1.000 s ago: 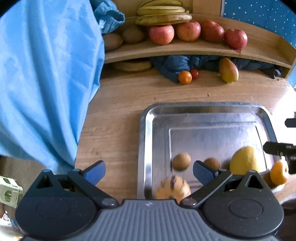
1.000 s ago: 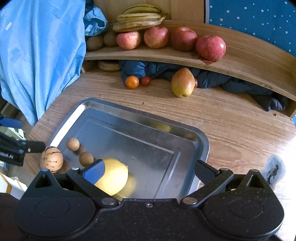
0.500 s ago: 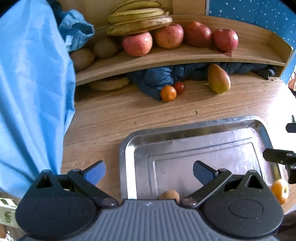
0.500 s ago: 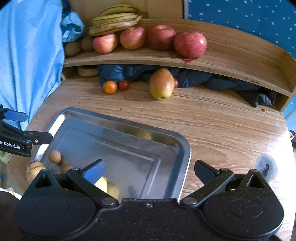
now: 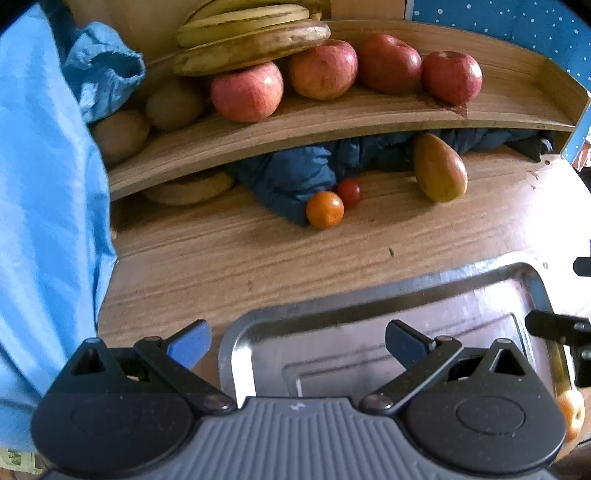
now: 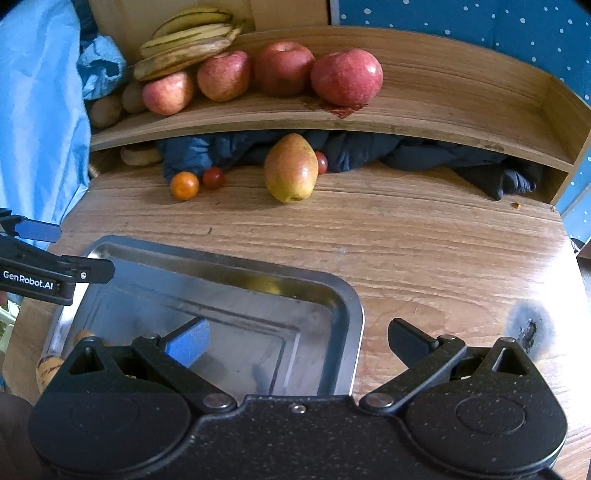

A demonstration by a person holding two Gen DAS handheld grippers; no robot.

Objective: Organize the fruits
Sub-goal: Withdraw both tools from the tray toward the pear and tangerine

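Two hand-held grippers, left (image 5: 297,338) and right (image 6: 297,338), jaws wide, empty, over shiny steel tray (image 6: 229,266) on grained wooden worktop (image 6: 424,240); curved shelf (image 6: 443,92) holds round red apples (image 6: 347,75).

A wooden table (image 6: 424,236) with a raised curved shelf (image 6: 443,107) stands against a blue white-dotted wall (image 6: 480,18).

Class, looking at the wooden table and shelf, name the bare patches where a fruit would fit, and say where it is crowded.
Free: the wooden tabletop between the steel tray and the yellow-red mango; the tray's far half; the shelf right of the red apples. Crowded: the shelf's left end under the bananas, and below the shelf, stuffed with dark blue cloth.
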